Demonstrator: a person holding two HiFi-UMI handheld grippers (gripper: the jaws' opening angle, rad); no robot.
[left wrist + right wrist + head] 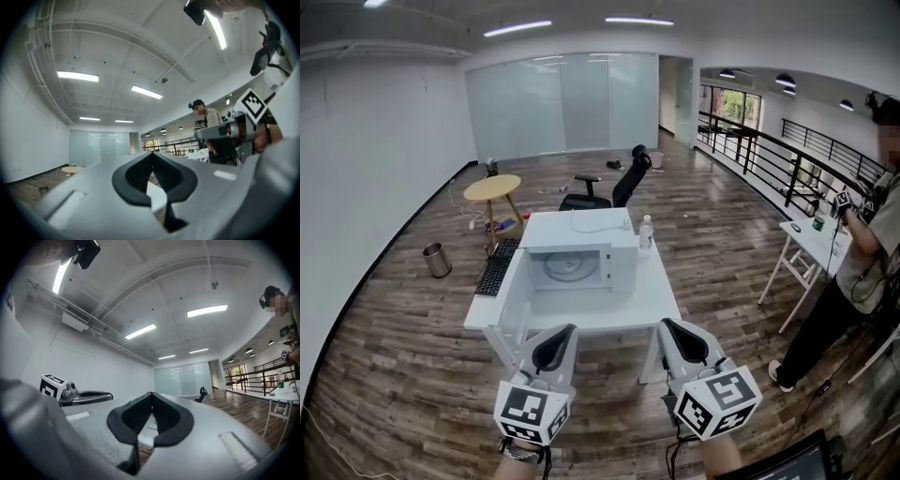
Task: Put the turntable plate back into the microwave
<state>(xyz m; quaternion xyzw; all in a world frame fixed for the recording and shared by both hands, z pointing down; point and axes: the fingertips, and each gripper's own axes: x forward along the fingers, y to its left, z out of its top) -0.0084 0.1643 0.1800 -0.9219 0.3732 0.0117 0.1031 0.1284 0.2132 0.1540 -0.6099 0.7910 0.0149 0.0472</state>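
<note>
The microwave (pixel 581 246) stands on a white counter (pixel 652 298) with its door (pixel 508 314) swung open to the left. The turntable plate (pixel 565 267) lies flat inside the cavity. A clear bottle (pixel 646 232) stands upright just beside the microwave's right side, and a dark keyboard (pixel 497 267) lies along the counter's left edge. The left tongs (pixel 569 328) and right tongs (pixel 667 322) are held side by side on the near side of the counter, pointing toward it. Both are squeezed together at the tips with nothing between them. An office chair (pixel 619 187) sits behind the counter, and a person (pixel 862 272) stands off to the right.
</note>
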